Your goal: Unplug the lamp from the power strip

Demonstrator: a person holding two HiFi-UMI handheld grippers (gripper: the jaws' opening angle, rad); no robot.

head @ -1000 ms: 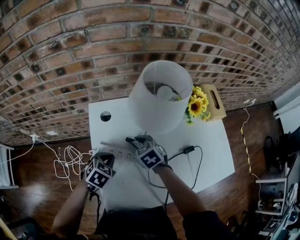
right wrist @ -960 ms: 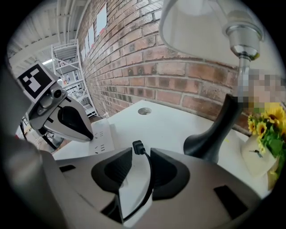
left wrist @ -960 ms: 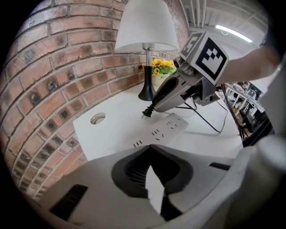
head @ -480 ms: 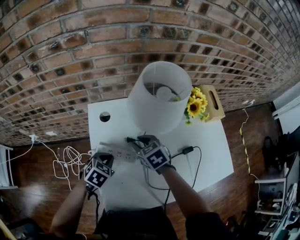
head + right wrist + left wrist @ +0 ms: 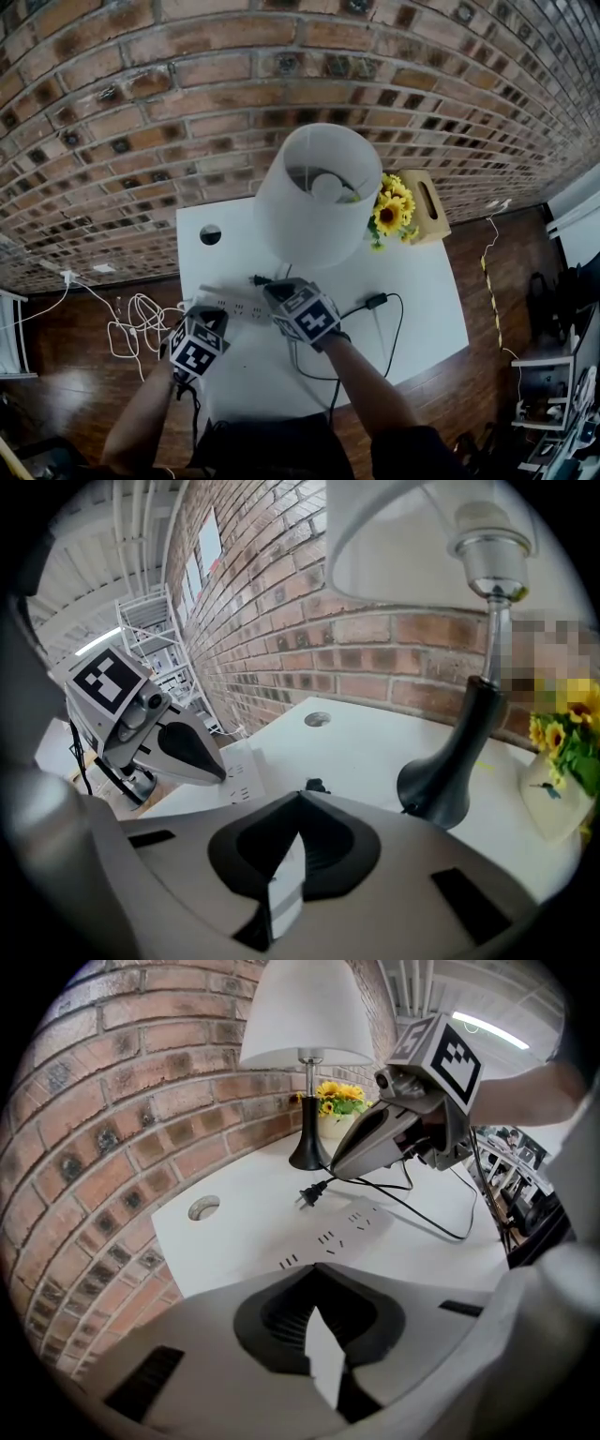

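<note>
White tabletop (image 5: 422,319): left gripper (image 5: 223,776), jaws together, steadies the power strip (image 5: 342,1232); right gripper (image 5: 336,1172) has just closed on the cord (image 5: 422,1213) behind the freed plug (image 5: 307,1197). Draw it away gently.

The left forearm (image 5: 145,412) and right forearm (image 5: 361,384) reach forward side by side, each aiming its claw steeply downward, the left claw (image 5: 211,312) with jaws together and the right claw (image 5: 273,287) having just closed, nothing between its jaws.
</note>
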